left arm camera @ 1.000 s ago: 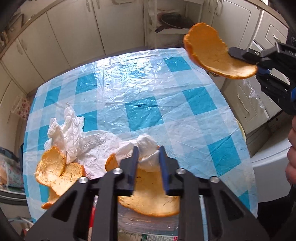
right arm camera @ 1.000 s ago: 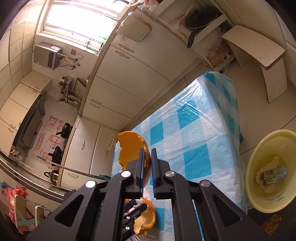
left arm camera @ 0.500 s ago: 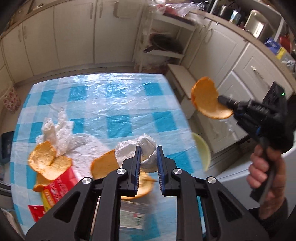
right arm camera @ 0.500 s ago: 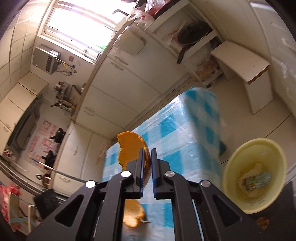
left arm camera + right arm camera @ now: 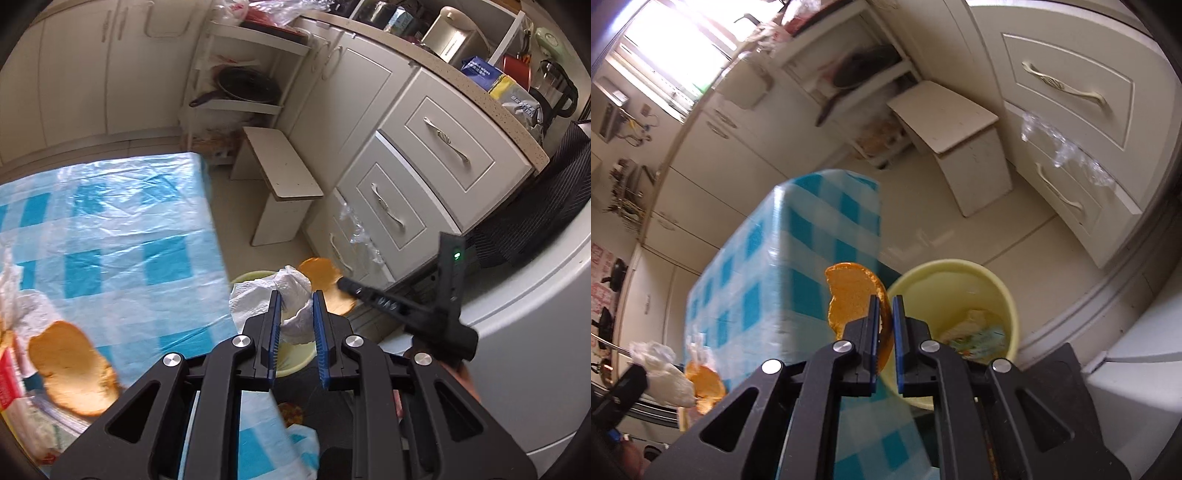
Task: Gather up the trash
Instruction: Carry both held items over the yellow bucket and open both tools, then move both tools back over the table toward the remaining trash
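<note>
My left gripper [image 5: 296, 300] is shut on a crumpled white tissue [image 5: 258, 295], held out past the table's edge above the yellow bin [image 5: 251, 275]. My right gripper [image 5: 884, 301] pinches a piece of orange peel [image 5: 849, 295] over the rim of the yellow bin [image 5: 997, 284]; its jaws are opening, the peel still between the pads. In the left wrist view the right gripper [image 5: 341, 283] reaches in from the right with the peel [image 5: 321, 273]. Another peel [image 5: 70, 369] lies on the blue-checked table [image 5: 110, 229].
The bin holds a wrapper [image 5: 975, 332] and stands on the floor by the table's corner [image 5: 812, 221]. A white stool [image 5: 280, 177], drawers [image 5: 424, 184] and a white appliance [image 5: 535, 332] ring it. A red packet [image 5: 7, 376] and more tissue lie at the table's left.
Both grippers have swung off the table to the right and tipped downward. The tissue and the peel now hang over the yellow bin, and the right gripper has come lower and closer to it.
</note>
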`<action>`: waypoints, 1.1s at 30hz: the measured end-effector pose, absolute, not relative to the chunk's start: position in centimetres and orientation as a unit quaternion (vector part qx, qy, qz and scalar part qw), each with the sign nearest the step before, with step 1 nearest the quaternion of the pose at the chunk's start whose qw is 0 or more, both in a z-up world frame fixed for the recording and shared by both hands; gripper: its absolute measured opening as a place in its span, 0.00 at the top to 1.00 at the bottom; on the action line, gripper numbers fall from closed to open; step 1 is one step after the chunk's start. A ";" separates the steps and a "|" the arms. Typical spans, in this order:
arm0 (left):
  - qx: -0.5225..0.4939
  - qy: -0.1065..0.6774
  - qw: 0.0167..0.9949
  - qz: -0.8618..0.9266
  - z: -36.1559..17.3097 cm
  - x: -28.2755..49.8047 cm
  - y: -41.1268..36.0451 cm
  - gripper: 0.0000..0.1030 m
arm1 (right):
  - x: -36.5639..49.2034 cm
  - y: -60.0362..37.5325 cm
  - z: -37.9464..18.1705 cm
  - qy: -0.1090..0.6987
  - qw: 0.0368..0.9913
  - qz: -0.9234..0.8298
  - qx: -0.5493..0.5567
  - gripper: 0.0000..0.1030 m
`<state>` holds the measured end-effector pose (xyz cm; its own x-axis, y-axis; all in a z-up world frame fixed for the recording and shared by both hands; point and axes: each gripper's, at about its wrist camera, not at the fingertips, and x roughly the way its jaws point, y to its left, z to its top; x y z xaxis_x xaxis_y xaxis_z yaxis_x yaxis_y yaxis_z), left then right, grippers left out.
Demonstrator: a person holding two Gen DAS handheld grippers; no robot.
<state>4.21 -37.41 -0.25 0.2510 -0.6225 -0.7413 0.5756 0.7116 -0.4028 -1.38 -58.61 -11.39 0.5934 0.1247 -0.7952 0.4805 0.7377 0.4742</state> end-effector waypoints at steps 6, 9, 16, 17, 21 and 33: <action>-0.032 0.514 0.776 -0.364 -4.3 6.0 -42.5 0.84 | -3.0 -60.8 -11.4 0.398 0.805 -0.107 0.427 0.60; -0.014 0.533 0.772 -0.346 -6.9 6.4 -44.8 0.80 | -4.0 -61.5 -8.8 0.343 0.816 -0.103 0.454 0.55; 0.054 0.514 0.797 -0.313 -9.2 4.9 -47.3 0.34 | -5.4 -61.2 -3.1 0.254 0.848 -0.059 0.461 0.39; 0.067 0.507 0.803 -0.308 -9.3 4.5 -47.5 0.31 | -5.3 -61.2 -2.8 0.250 0.848 -0.056 0.464 0.39; 0.103 0.472 0.823 -0.298 -8.8 2.9 -47.5 0.20 | -5.4 -61.7 -2.7 0.239 0.840 -0.046 0.485 0.37; 0.174 0.409 0.848 -0.289 -7.0 -1.0 -44.7 0.15 | -4.8 -60.7 -2.0 0.237 0.838 -0.039 0.490 0.26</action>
<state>-0.97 -44.66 -7.03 0.4987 -0.3481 -0.7939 0.6324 0.7725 0.0585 -4.81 -60.75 -1.97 0.8842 0.1679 -0.4358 0.2973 0.5174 0.8025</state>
